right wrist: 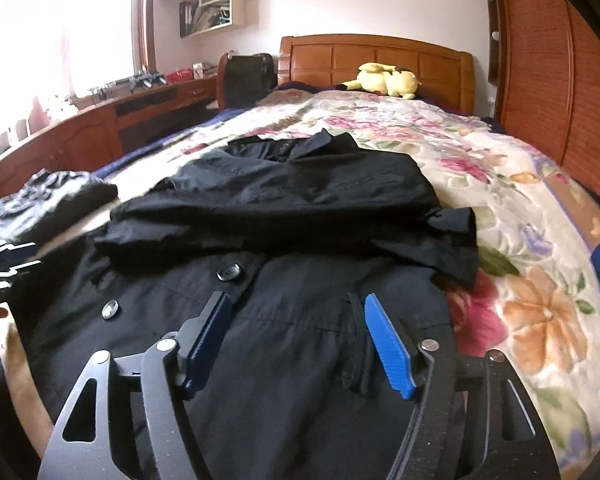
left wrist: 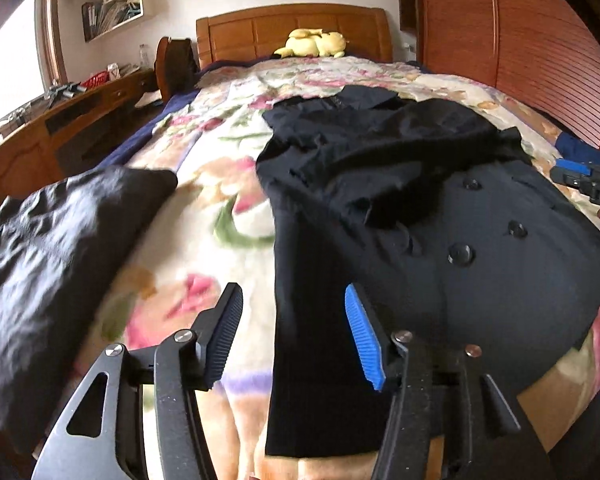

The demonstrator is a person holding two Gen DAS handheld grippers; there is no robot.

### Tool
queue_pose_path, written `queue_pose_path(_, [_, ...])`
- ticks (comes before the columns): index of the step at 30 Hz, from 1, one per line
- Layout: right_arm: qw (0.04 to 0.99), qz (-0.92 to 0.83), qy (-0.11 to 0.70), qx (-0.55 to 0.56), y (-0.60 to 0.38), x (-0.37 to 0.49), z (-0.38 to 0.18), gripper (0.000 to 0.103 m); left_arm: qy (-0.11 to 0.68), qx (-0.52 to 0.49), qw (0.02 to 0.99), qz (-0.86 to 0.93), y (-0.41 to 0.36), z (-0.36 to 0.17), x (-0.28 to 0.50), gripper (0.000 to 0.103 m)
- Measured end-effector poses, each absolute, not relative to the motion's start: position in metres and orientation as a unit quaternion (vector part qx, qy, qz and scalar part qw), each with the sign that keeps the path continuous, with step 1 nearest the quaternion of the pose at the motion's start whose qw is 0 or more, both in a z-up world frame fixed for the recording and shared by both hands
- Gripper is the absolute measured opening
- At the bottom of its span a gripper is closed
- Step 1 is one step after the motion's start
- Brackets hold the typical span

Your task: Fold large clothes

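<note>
A large black buttoned coat lies spread on the flowered bedspread, sleeves folded across its upper body. It also shows in the right wrist view. My left gripper is open and empty, hovering over the coat's left lower edge. My right gripper is open and empty, just above the coat's lower front near a pocket flap. The right gripper also appears at the right edge of the left wrist view.
A second black garment lies bunched at the bed's left side. A yellow plush toy rests by the wooden headboard. A wooden desk runs along the left; a wooden wardrobe stands on the right.
</note>
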State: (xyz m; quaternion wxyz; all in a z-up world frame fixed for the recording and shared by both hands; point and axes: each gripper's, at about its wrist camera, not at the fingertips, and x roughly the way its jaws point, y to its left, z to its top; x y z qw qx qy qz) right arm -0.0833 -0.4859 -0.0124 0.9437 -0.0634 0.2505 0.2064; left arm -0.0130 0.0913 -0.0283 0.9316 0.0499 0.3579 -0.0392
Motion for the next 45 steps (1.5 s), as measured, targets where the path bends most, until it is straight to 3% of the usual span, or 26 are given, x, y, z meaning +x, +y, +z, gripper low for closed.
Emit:
queue_pose_path(19, [0.943, 0.124, 0.289, -0.113, -0.558, -0.161, -0.015, 0.079, 0.39, 0.05, 0.918, -0.044, 0.101, -0.049, -0.035, 0.068])
queue_pose_path(41, [0.921, 0.12, 0.354, -0.108, -0.568, -0.127, -0.051, 0.079, 0.4, 0.039, 0.913, -0.066, 0.109, -0.064, -0.018, 0.081])
queue_pose_path(45, [0.918, 0.141, 0.356, -0.101, -0.569, -0.128, -0.054, 0.065, 0.4, 0.033, 0.914, -0.061, 0.109, -0.061, -0.02, 0.081])
